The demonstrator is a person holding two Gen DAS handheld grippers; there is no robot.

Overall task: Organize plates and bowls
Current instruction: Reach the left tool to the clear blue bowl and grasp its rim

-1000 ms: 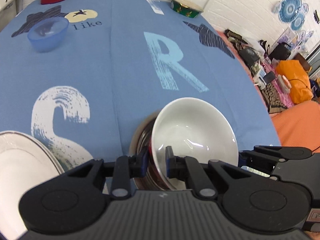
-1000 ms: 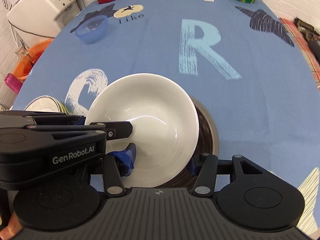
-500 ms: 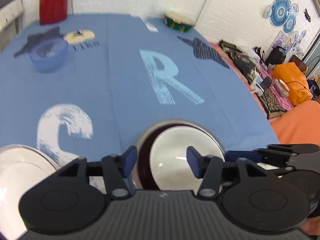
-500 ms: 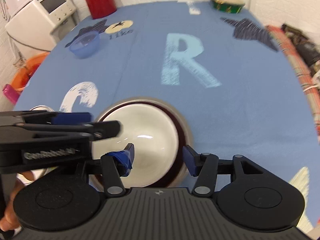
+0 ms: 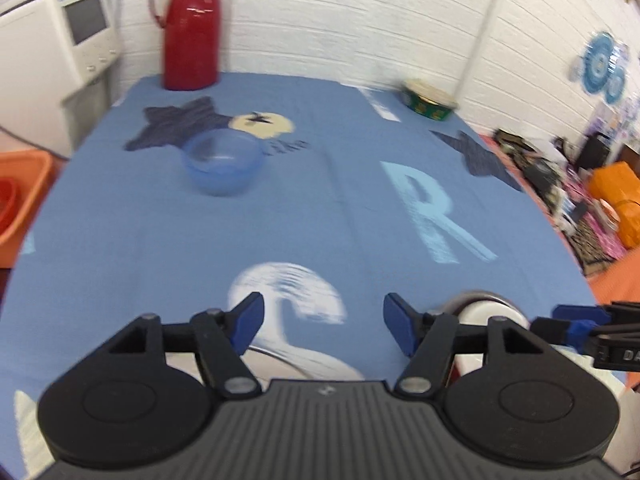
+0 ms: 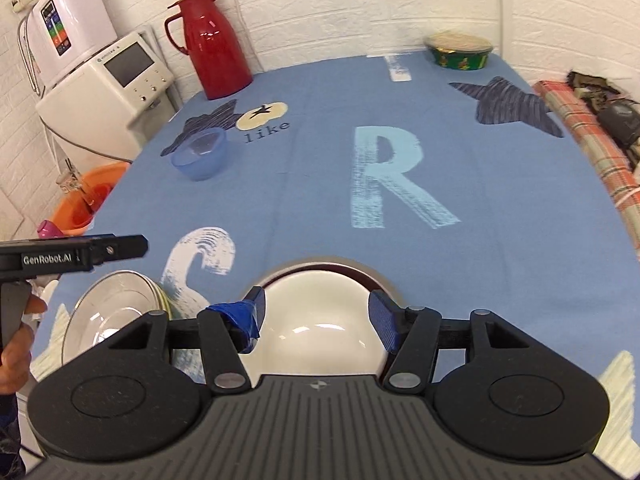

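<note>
Plates [image 6: 116, 312] sit stacked at our near left, just beside our left gripper [image 5: 323, 322], whose jaws gape wide on nothing. We judge the nesting step done: the white bowl [image 6: 320, 320] rests inside the dark metal-rimmed bowl [image 6: 372, 276], and our right gripper [image 6: 316, 316] spreads empty, one finger to each side of it. Next, we reckon, comes the blue plastic bowl [image 6: 201, 153], well apart up the tablecloth [image 6: 500, 240]; it calls for a long reach and a pinch on its thin rim. Nothing blocks that path. Red thermos [image 6: 214, 40] and green lidded tub [image 6: 460, 51] stand at the far edge, out of our way
</note>
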